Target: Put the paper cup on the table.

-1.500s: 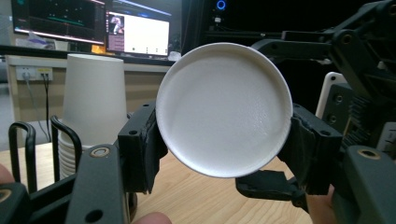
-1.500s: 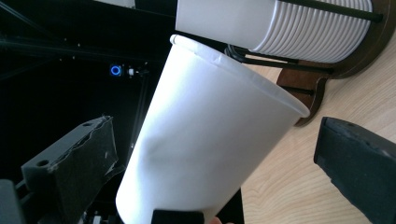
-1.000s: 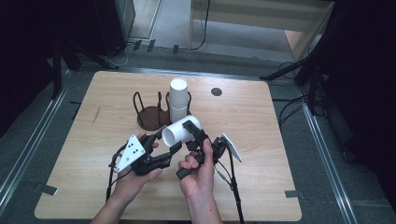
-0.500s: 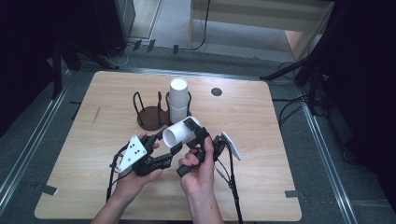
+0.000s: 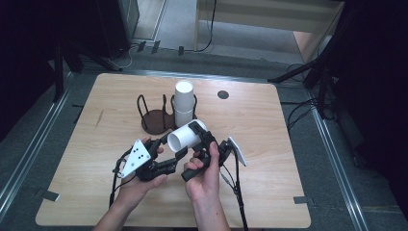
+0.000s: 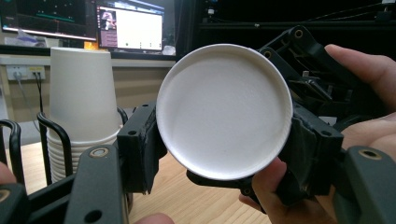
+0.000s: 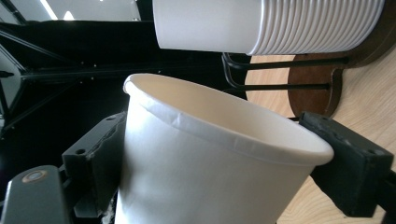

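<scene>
Item: single white paper cup (image 5: 186,137), lying sideways above the light wooden desk (image 5: 288,159). Left claw (image 5: 169,153) is clamping its base; right claw (image 5: 204,137), jaws just closing, is pressing the rim end. Best squeezing gently, avoiding crushing.

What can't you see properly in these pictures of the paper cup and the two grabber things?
- Inside of the paper cup: high view too small; left gripper view shows its base, right gripper view only the rim.
- Cup's lower part: cut off by the bottom edge in the right gripper view.
- Cup stack: count too small in the high view.
- Holder: partly behind the stack.
</scene>
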